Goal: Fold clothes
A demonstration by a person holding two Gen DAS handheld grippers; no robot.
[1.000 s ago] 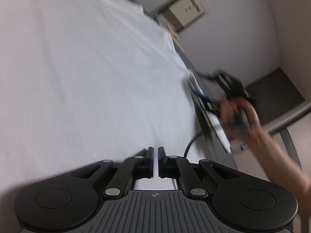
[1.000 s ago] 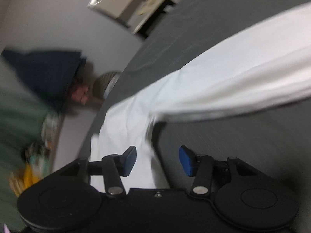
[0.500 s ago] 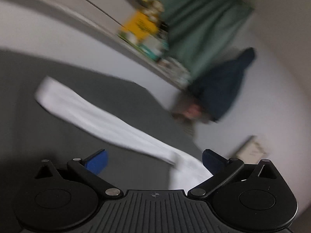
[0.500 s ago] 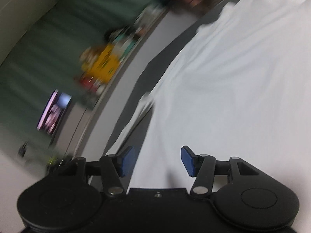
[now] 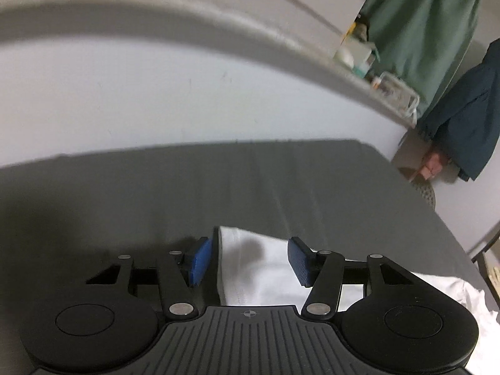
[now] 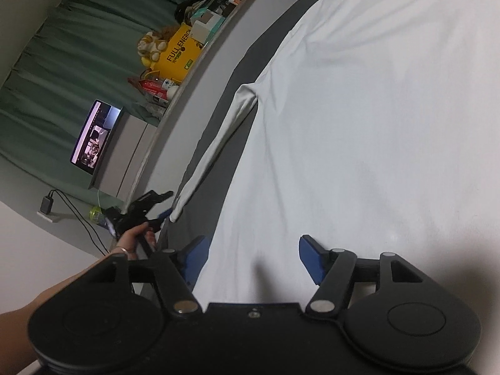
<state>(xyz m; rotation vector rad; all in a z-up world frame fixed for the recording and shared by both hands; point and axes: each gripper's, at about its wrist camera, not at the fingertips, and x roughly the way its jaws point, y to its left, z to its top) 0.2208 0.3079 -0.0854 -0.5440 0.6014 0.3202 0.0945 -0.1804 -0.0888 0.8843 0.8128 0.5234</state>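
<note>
White cloth: a long-sleeved shirt (image 6: 359,118) lies spread flat on the dark grey bed cover (image 5: 218,187), its body filling most of the right wrist view.
Left wrist view, gripper: the left gripper (image 5: 247,261) has its jaws parted, having just been closing in from a wider spread; nothing is pinched yet.
Left wrist view, cloth: the sleeve cuff (image 5: 240,256) lies between the blue pads (image 5: 200,259), with its hemmed edge just beside the left-hand pad and not pressed by either.
Left wrist view, change: a second ago this gripper was clamped shut over the broad white fabric; now it has swung round to the sleeve end by the wall.
Right wrist view, gripper: the right gripper (image 6: 253,257) is open and has just been widening, empty, hovering over the shirt's lower edge.
Right wrist view, sleeve: the sleeve (image 6: 215,143) runs out straight from the body along the bed's edge, its end just beside the left gripper held in the person's hand (image 6: 134,237).
Meaning for the task: my reading is that the previous hold is released and the next fold starts here, by pinching the cuff and bringing the sleeve across the body.
</note>
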